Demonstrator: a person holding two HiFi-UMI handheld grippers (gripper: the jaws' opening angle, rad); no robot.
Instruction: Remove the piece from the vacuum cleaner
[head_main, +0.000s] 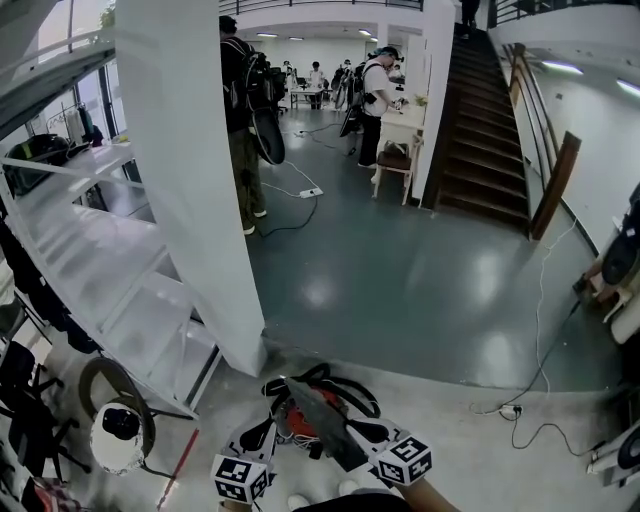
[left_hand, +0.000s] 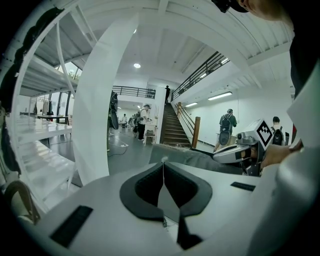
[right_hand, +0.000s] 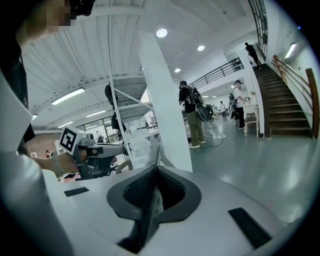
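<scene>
Both grippers are hanging low in front of the person, right over the vacuum cleaner (head_main: 300, 426), which is sitting on the pale floor with its red body and black hose loop showing between them. The piece (head_main: 325, 420), a flat dark grey panel, is riding above the vacuum cleaner and slanting from upper left to lower right in the head view.

The right gripper (right_hand: 154, 170) is clenching that piece. Its two dark pads are closing on the panel, which is running edge-on down between them and poking up just past the tips.

The left gripper (left_hand: 162, 162) is showing its pads pressed tight together, only a thin line between them. The grey piece is lying just beyond its tips and stretching away to the right, toward the other gripper and its square-marker cube. Whether this claw is nipping the panel's near edge is not something I can tell from here.

A broad white pillar (head_main: 190, 150) is rising from the floor just behind the vacuum cleaner. A white rack (head_main: 90, 250) is slanting away at the left. Beyond the pillar the dark glossy floor (head_main: 400, 280) is opening out toward a staircase (head_main: 490, 120) at the right. Several people are standing at the far end of the hall, and a white cable (head_main: 540, 300) is trailing across the floor.
</scene>
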